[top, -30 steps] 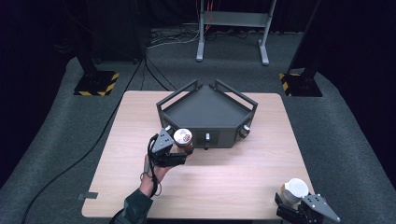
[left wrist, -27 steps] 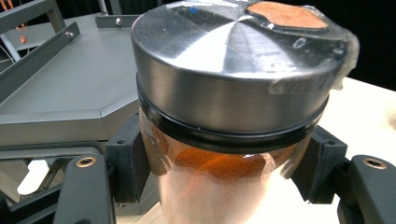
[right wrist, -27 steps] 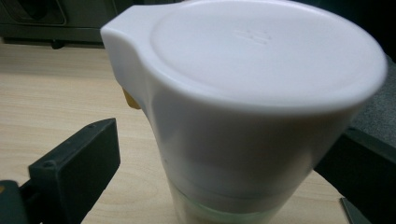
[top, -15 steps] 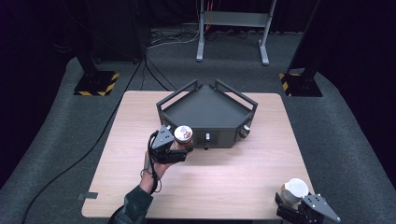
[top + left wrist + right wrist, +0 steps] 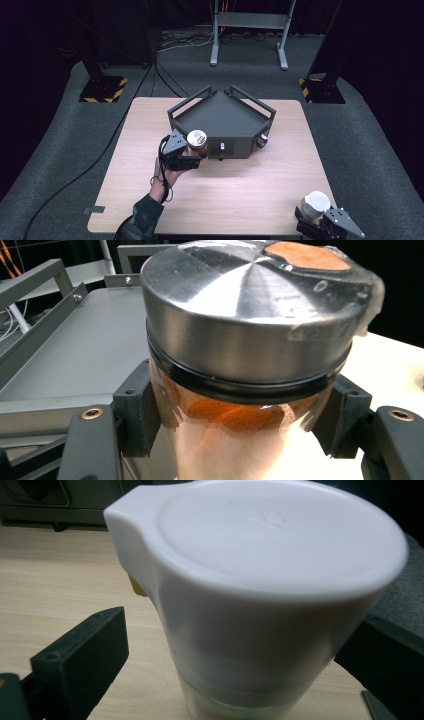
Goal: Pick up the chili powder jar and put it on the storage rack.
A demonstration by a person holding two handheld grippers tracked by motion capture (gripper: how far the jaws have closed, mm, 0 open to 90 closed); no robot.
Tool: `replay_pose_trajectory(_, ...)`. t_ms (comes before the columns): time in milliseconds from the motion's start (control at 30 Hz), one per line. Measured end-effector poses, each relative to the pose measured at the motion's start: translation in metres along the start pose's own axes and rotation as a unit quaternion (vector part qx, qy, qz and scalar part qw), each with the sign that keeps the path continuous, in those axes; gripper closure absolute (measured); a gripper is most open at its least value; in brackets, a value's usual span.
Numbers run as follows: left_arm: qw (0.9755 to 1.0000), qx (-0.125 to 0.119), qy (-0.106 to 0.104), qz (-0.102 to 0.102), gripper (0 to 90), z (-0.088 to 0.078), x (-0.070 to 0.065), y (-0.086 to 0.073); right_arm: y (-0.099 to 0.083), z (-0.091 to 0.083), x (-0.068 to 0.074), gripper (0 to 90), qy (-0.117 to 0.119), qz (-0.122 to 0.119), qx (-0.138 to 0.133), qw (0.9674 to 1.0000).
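Note:
A glass jar (image 5: 196, 140) with a silver metal lid and orange-red powder inside stands upright between the jaws of my left gripper (image 5: 196, 152), just in front of the grey railed tray's (image 5: 220, 116) front left wall. In the left gripper view both black pads press on the jar (image 5: 240, 365), so my left gripper (image 5: 240, 415) is shut on it. At the table's near right corner, a white-lidded container (image 5: 316, 202) sits between the jaws of my right gripper (image 5: 312, 216). In the right gripper view the left jaw stands off the container (image 5: 260, 580), with table showing in the gap; my right gripper (image 5: 240, 645) is open.
The tray has raised rails on its sides and a knob (image 5: 260, 142) on its front right wall. The wooden table (image 5: 250, 185) stands on grey carpet. Black stands with yellow-striped bases (image 5: 104, 89) and a metal frame (image 5: 247, 30) are behind it.
My left gripper with the jar has crept slightly toward the tray. The right gripper and white-lidded container have kept still.

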State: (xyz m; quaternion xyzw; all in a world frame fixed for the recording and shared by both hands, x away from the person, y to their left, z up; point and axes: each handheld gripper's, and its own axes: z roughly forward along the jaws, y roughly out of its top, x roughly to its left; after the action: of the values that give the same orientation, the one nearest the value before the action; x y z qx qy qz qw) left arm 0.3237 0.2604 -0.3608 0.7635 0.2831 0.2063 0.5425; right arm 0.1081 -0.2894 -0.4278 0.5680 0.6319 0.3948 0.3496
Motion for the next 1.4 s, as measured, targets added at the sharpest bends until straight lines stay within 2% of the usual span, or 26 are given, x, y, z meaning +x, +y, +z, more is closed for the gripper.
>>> replay_pose_trajectory(467, 1.0000, 0.000, -0.002, 0.001, 31.8, 0.001, 0.005, 0.008, 0.001, 0.001, 0.000, 0.0, 0.001, 0.000, 0.002, 1.0000)
replay_pose_trajectory(1400, 0.9998, -0.004, -0.003, 0.020, 31.7, 0.005, 0.009, 0.028, 0.003, 0.001, 0.001, 0.0, 0.002, -0.002, 0.000, 1.0000)
